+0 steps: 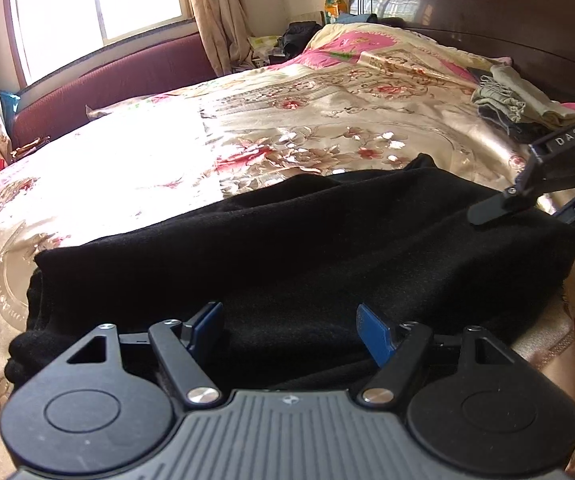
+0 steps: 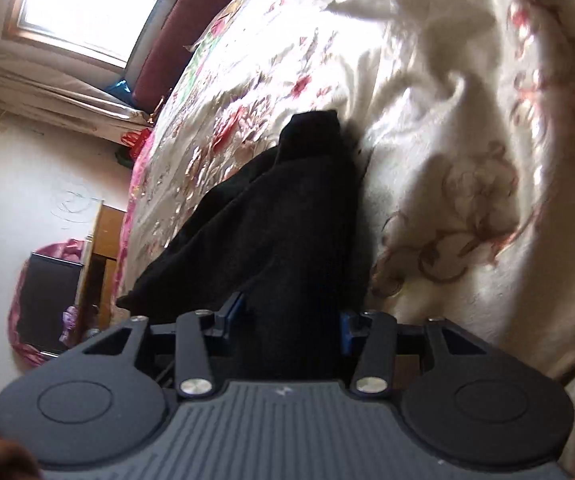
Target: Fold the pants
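Observation:
The black pants (image 1: 307,240) lie folded in a long band across the floral bedspread (image 1: 287,128). My left gripper (image 1: 291,328) hovers open over their near edge, its blue pads (image 1: 375,336) wide apart with nothing gripped. My right gripper (image 1: 535,210) comes in from the right edge, one black finger (image 1: 491,208) lying over the right end of the pants. In the right wrist view, which is rolled sideways, that end of the pants (image 2: 299,208) runs up between the fingers of the right gripper (image 2: 293,316). Its jaws stand half apart and the thick fold fills the gap.
A pile of folded clothes (image 1: 515,100) sits at the back right by the dark headboard (image 1: 487,8). A maroon bench (image 1: 107,80) stands under the window beyond the bed. The bed's edge, the floor and a wooden cabinet (image 2: 103,240) show at the left of the right wrist view.

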{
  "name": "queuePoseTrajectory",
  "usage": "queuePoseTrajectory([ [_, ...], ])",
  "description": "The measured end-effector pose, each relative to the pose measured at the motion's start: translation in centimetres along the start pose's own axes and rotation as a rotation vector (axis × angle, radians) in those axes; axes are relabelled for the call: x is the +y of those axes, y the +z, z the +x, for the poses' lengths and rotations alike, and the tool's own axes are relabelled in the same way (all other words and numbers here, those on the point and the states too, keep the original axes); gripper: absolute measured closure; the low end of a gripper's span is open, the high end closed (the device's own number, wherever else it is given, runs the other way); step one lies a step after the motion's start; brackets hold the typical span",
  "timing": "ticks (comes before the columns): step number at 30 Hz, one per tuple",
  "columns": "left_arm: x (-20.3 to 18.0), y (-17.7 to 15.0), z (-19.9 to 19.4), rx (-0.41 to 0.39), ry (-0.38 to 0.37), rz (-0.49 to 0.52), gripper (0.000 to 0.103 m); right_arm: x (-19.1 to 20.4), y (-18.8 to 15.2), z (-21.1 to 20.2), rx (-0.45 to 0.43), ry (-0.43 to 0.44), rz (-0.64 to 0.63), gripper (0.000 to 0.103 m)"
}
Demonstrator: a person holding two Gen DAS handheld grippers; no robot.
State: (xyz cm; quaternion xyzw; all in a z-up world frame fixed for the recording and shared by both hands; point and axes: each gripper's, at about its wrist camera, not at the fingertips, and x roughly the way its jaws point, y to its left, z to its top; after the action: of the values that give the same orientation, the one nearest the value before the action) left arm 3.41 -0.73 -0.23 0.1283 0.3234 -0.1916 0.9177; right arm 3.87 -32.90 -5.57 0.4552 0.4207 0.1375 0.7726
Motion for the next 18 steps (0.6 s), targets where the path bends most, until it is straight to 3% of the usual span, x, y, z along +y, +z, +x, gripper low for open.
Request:
queuePoseTrajectory([
  [2,-0.3,-0.3,-0.1,0.003,0.010,0.014,0.017,1.2,-0.2,0.0,-0.022,0.038,-0.057,0.056],
  [5,-0.3,-0.1,0.0,0.004,0.010,0.009,0.017,0.6,0.0,0.2,-0.044,0.111,0.011,0.055],
  [9,-0.3,0.1,0.9,0.014,-0.007,-0.009,0.016,0.3,0.1,2.7,-0.028,0.049,-0.002,0.056],
  [10,-0.4,0.1,1.2,0.021,-0.007,-0.011,0.016,1.0,0.0,2.9,-0.031,0.018,-0.019,0.059],
  [12,-0.3,0.1,1.2,0.020,-0.012,-0.026,0.016,1.7,0.2,2.2,-0.044,-0.003,-0.027,0.081],
  [14,0.0,0.0,0.8,0.009,-0.035,-0.053,0.016,2.3,0.6,0.8,-0.061,0.024,-0.019,0.087],
  [18,0.0,0.1,0.7,0.004,-0.133,-0.122,0.016,5.9,0.5,-1.8,-0.101,-0.054,-0.126,0.088],
])
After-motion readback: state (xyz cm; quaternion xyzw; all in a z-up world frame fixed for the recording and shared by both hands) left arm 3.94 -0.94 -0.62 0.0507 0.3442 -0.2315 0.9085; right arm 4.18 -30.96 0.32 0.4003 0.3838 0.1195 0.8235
